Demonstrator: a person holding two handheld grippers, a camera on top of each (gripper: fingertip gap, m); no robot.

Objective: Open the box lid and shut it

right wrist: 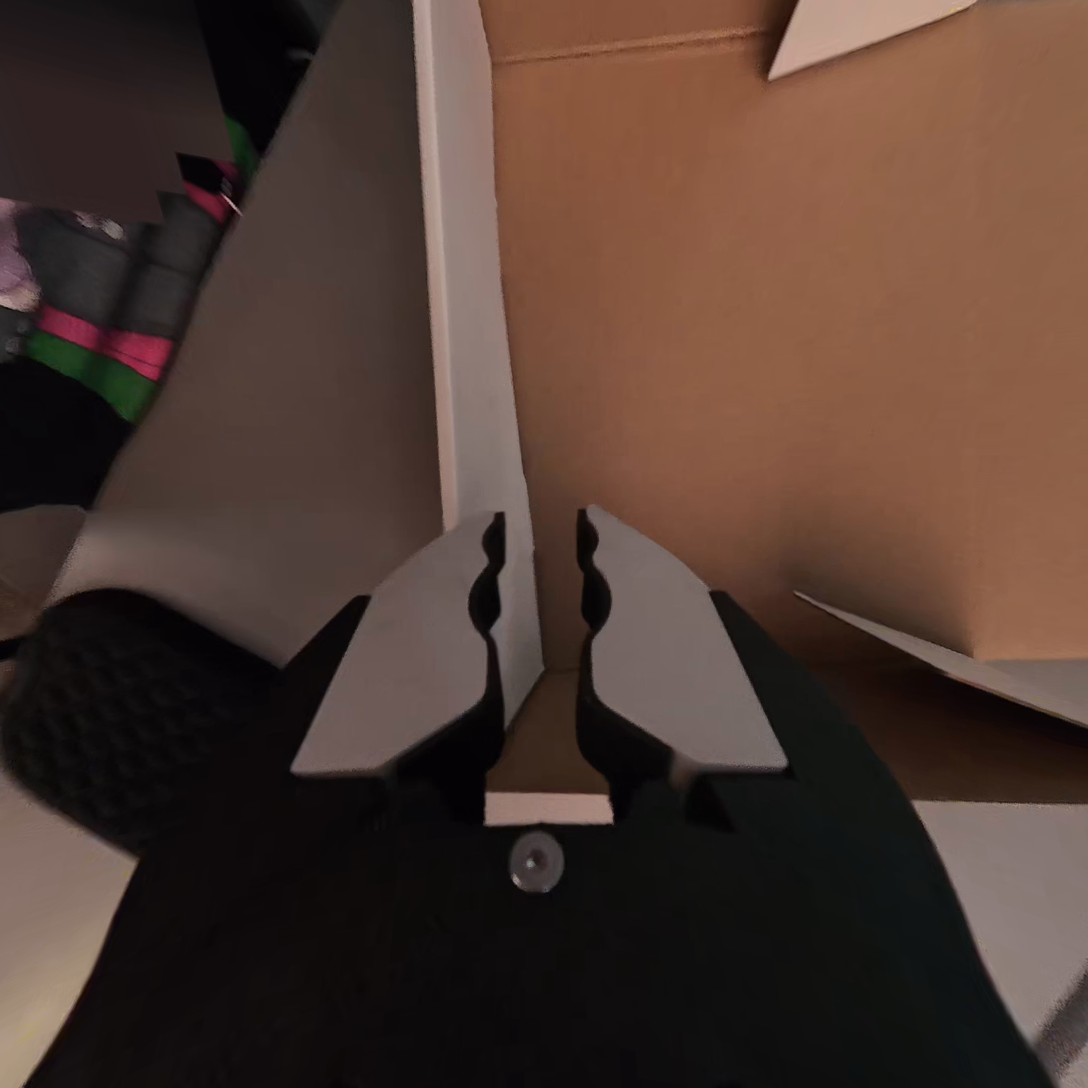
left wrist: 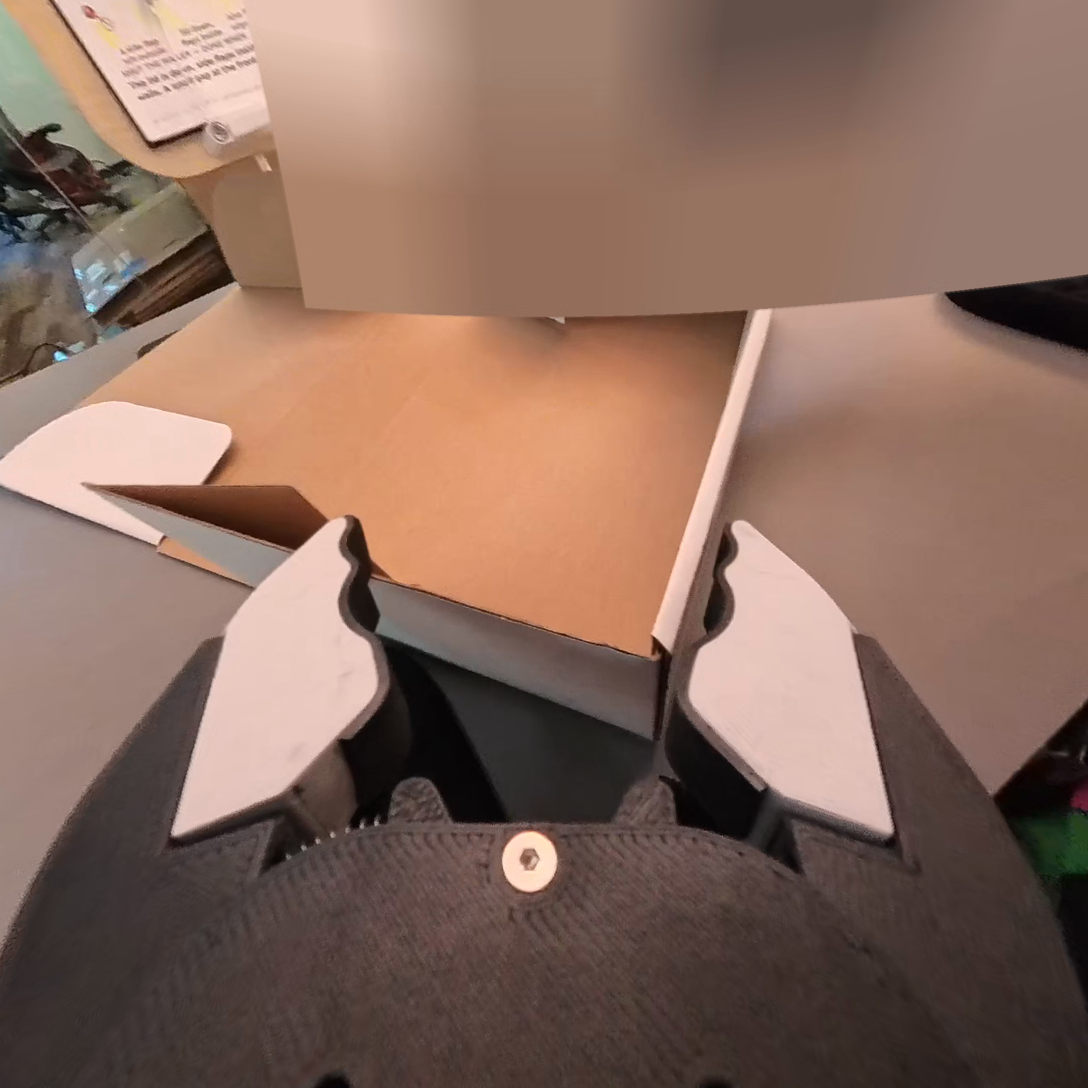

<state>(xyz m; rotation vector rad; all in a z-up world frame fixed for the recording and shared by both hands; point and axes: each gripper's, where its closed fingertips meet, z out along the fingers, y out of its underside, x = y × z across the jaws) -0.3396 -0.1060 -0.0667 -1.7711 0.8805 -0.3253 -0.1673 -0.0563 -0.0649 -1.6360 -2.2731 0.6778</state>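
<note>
Straddling box [left wrist: 500,459] corner, left tool [left wrist: 544,547] gapes wide | right tool [right wrist: 541,518] half-parted over side wall [right wrist: 471,353]; gripping nothing

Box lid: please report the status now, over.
Left gripper open, straddling box front wall. Right gripper nearly closed around white side wall, contact unclear. Lid open. Nothing blocking.

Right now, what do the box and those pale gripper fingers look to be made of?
The box looks like cardboard: matte brown inside, white outside, with a visible fold crease. The left gripper fingers seem plastic, smooth pale faces on a black body with fine layered ridges, probably 3D-printed. The table is matte grey; material unclear.
</note>
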